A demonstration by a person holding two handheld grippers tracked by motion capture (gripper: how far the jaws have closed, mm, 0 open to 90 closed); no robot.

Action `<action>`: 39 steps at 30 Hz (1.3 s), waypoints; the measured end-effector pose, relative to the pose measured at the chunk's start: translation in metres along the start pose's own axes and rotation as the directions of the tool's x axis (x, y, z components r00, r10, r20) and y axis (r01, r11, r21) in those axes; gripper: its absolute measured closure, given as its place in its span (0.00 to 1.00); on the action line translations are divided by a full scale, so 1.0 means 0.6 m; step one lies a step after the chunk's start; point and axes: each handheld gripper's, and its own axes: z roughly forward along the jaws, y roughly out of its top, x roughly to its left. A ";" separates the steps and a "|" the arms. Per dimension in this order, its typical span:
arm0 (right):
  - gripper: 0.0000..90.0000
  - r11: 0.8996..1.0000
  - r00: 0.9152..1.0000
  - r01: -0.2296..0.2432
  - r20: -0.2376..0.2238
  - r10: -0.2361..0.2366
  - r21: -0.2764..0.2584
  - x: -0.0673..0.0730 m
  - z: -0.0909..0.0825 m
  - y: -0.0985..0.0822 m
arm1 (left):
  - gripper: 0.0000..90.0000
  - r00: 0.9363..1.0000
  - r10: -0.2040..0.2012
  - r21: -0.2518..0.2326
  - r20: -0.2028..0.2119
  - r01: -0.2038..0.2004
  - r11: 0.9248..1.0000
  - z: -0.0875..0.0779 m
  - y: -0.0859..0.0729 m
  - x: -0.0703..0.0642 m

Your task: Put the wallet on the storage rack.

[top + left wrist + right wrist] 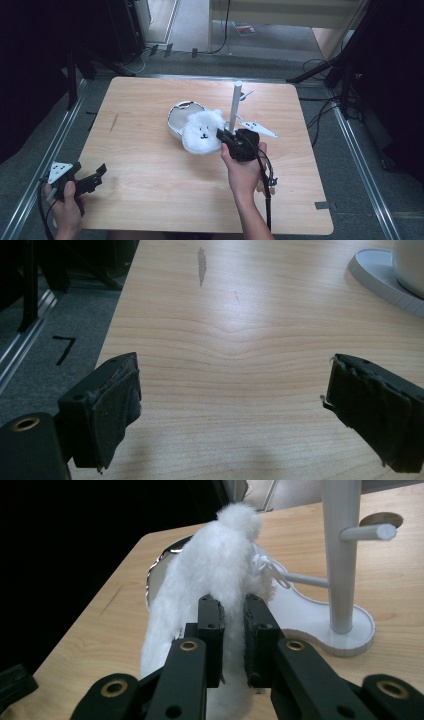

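High view: left hand low at the near left corner of the worktop, wrapped round the left tongs, pointed inward over the pale wood grain, jaws apart, gripping nothing. Grey three-cornered plate on top, cable trailing down. Right hand reaching forward from the near edge, forearm angled up toward the middle, right tongs clamped on the edge of a white fluffy plush toy. Small dark eyes and mouth facing the camera, rounded ears at the top. Just behind it, a white stand: upright round post with short side pegs, and a flat base partly hidden by the plush. Elbows and body cut off at the bottom.

Left gripper view: two black padded jaws wide apart, pads frayed and ragged at the edges, bare wood between. Grey smear on the grain farther off. Rim of the white base cut off at the top right corner.

Right gripper view: jaws drawn nearly together, pinching the long white fur of the plush, held upright above the worktop. Face turned away, hidden. Smooth post to the right, one peg pointing right, flat rounded base beneath. White cord loop at the plush's far side, attachment hard to make out.
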 end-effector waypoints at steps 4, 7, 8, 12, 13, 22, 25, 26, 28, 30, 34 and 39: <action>0.91 1.000 1.000 -0.010 0.015 0.010 -0.012 0.001 0.010 0.007 | 0.09 1.000 -0.001 -0.001 0.001 0.001 1.000 0.000 0.000 0.000; 0.91 1.000 0.999 -0.013 0.030 0.014 -0.024 0.002 0.018 0.010 | 0.09 1.000 -0.002 -0.001 0.002 0.002 1.000 0.000 0.000 0.000; 0.91 1.000 0.999 -0.012 0.039 0.013 -0.026 0.003 0.020 0.010 | 0.09 1.000 0.000 0.000 0.001 0.000 1.000 0.000 0.000 0.000; 0.91 0.999 0.998 -0.012 0.059 0.014 -0.034 0.005 0.030 0.013 | 0.09 1.000 -0.002 0.001 0.002 0.002 1.000 0.000 0.000 0.000; 0.91 0.999 0.998 -0.012 0.059 0.014 -0.034 0.005 0.030 0.013 | 0.09 1.000 -0.002 0.001 0.002 0.002 1.000 0.000 0.000 0.000; 0.91 0.999 0.986 0.023 0.163 -0.018 -0.027 0.022 0.059 0.018 | 0.09 1.000 -0.002 0.002 0.004 0.002 1.000 0.000 0.000 0.001; 0.91 0.999 0.983 0.022 0.182 -0.016 -0.028 0.025 0.065 0.020 | 0.09 1.000 -0.002 0.004 0.004 0.002 1.000 0.000 0.000 0.001; 0.91 1.000 0.984 0.017 0.177 -0.012 -0.025 0.026 0.067 0.021 | 0.09 1.000 -0.003 0.003 0.004 0.003 1.000 0.000 0.000 0.001; 0.91 1.000 0.985 0.014 0.171 -0.009 -0.023 0.028 0.073 0.020 | 0.09 1.000 -0.003 0.004 0.004 0.003 1.000 0.000 0.000 0.001; 0.90 1.000 0.985 0.007 0.171 -0.004 -0.017 0.029 0.078 0.018 | 0.09 1.000 -0.004 0.001 0.005 0.004 1.000 0.000 0.000 0.001; 0.90 1.000 0.987 -0.007 0.162 0.009 -0.013 0.029 0.090 0.015 | 0.09 1.000 -0.004 0.001 0.005 0.004 1.000 0.000 0.000 0.001; 0.87 1.000 0.987 -0.011 0.158 0.013 -0.015 0.031 0.099 0.014 | 0.09 1.000 -0.003 0.003 0.004 0.003 1.000 0.000 0.000 0.001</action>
